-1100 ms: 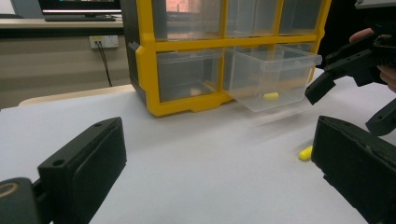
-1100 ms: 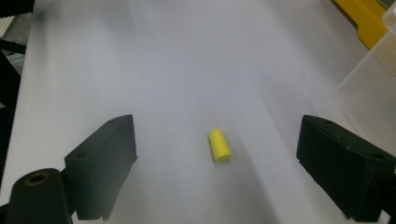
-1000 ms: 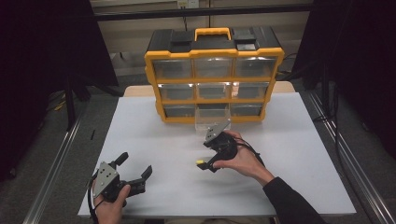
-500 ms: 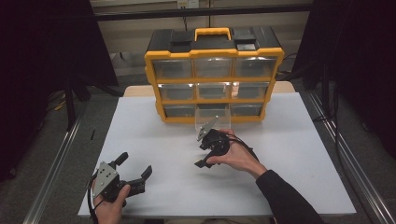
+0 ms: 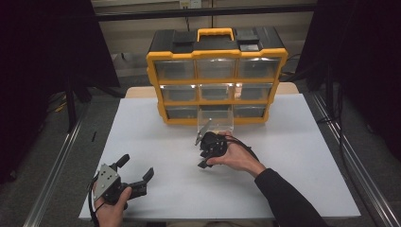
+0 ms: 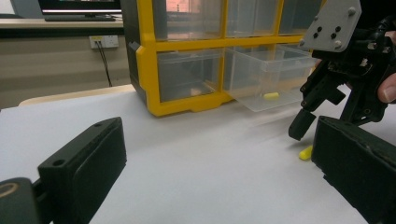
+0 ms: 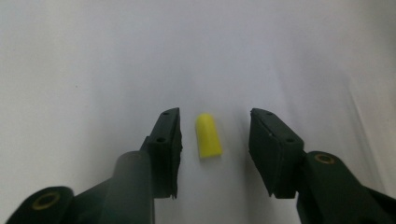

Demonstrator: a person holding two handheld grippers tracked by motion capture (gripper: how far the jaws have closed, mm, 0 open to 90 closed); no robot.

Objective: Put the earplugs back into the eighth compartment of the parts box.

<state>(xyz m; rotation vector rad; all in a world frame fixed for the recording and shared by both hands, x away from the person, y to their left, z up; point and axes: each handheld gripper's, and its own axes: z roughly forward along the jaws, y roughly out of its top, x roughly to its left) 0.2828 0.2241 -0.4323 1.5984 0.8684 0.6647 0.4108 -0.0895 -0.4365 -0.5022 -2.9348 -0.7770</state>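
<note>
Jaws of the right gripper (image 7: 212, 154), just closing, are set astride the yellow earplug (image 7: 208, 135) on the white table (image 5: 302, 156) without touching it, near the open drawer (image 5: 216, 122), so it can be pinched; the left gripper (image 5: 135, 172) is held open.

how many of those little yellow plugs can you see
2. One yellow plug lies on the white table between the right gripper's open, just-closing jaws. The other sits in the pulled-out clear drawer. Other drawers may hide more.
</note>
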